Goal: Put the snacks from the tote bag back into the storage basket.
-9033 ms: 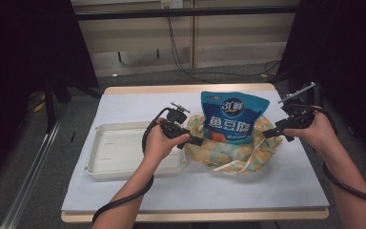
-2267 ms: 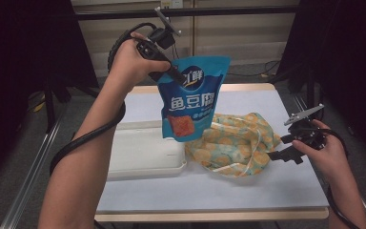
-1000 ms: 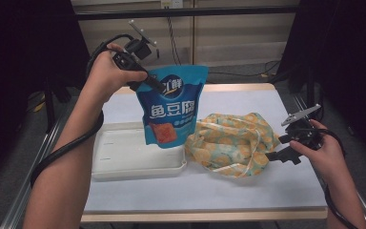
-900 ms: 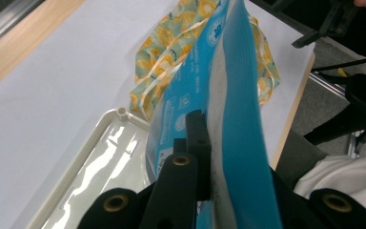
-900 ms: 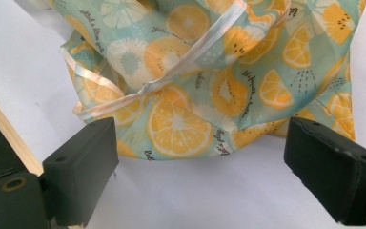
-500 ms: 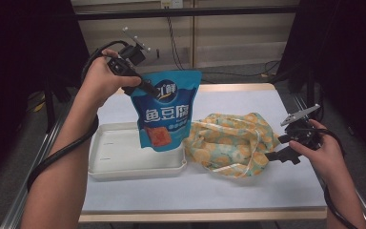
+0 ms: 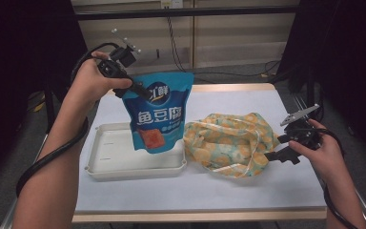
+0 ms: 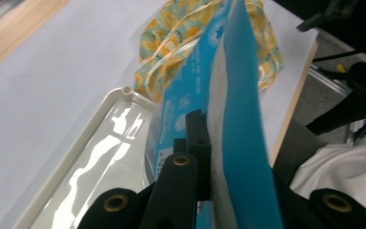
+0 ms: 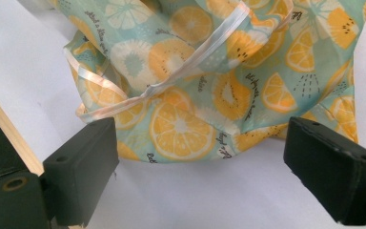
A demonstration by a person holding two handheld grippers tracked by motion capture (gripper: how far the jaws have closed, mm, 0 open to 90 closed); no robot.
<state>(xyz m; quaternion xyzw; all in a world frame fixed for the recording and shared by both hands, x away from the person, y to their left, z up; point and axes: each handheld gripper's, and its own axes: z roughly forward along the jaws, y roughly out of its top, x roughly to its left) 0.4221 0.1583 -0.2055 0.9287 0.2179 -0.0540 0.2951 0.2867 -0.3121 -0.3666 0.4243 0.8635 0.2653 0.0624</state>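
- Blue snack pouch (image 7: 158, 112) is hanging upright from the left claw (image 7: 140, 92), jaws clamped together on its top corner; a corner pinch is letting it dangle straight, bottom edge hovering over the tray's right half.
- Cream plastic tray (image 7: 106, 168) is sitting empty under it, looking like the drop target; judging by the height, the pouch is partway down, not yet resting.
- Right claw (image 7: 272, 156) is lying low on the tabletop with jaws spread apart, gripping nothing, right at the edge of the fruit-print fabric bag (image 7: 228, 140); probably parked there to steady the bag.
- Bag is slumping flat just beside the tray, white handle loops lying loose on top.
- Tabletop (image 7: 248, 191) is carrying a white cover with a wooden rim showing.
- Beyond it, dark curtains are flanking a pale wall, cables trailing on the floor.
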